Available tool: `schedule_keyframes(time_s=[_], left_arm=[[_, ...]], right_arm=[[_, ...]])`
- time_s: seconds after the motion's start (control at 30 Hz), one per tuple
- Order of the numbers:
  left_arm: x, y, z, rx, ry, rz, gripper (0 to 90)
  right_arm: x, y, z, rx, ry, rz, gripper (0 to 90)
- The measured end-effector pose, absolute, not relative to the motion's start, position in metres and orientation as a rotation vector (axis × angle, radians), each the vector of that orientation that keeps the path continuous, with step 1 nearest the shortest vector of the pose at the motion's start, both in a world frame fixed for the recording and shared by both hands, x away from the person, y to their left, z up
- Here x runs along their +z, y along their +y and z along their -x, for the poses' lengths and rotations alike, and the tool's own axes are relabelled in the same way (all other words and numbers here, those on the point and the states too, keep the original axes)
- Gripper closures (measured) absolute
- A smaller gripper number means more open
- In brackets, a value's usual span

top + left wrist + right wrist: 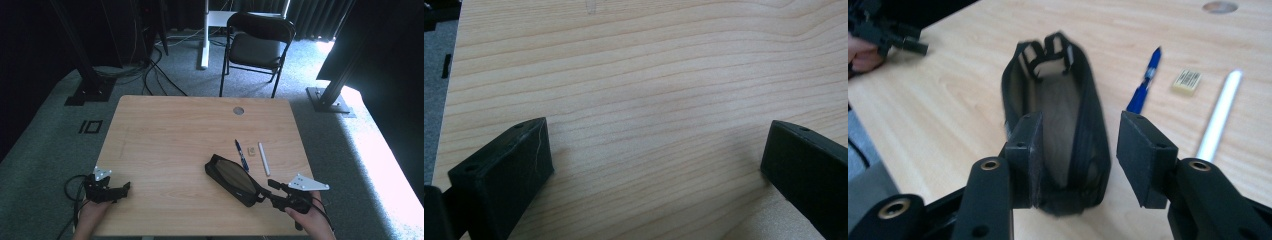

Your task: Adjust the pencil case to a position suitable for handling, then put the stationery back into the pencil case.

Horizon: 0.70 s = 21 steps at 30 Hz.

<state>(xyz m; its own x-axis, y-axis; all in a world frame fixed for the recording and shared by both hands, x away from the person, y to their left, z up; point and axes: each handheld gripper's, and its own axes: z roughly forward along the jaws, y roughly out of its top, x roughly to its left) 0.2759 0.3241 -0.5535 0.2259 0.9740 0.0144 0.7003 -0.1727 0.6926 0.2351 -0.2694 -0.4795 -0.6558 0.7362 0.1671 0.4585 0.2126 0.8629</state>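
Pencil case (232, 179): black, tan lining. Pen (242, 155): blue. Marker (263, 158): white. Eraser (1187, 81): cream. Table (165, 135): light wood grain.

A light wooden table (165, 140) takes up the middle of the frame, with a round grommet hole (238, 110) near its far edge. At lower right, the right gripper (265, 192) sits at the near end of an open black pencil case (231, 178), which lies slanted toward the upper left; whether its jaws touch the case cannot be told from here. Just right of the case lie a blue pen (242, 155), a small eraser (253, 150) and a white pen (263, 158). At lower left, the left gripper (125, 188) rests near the table's edge. A black folding chair (257, 47) stands on the grey carpet at the top.
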Motion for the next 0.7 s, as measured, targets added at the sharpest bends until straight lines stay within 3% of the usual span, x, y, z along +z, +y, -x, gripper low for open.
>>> schedule_keyframes(time_s=[0.7], left_arm=[[-0.553,0.324,-0.276,0.634,1.535,-1.946,0.4]], right_arm=[[-0.486,-0.284,-0.298,1.277,1.968,-1.277,41.2]])
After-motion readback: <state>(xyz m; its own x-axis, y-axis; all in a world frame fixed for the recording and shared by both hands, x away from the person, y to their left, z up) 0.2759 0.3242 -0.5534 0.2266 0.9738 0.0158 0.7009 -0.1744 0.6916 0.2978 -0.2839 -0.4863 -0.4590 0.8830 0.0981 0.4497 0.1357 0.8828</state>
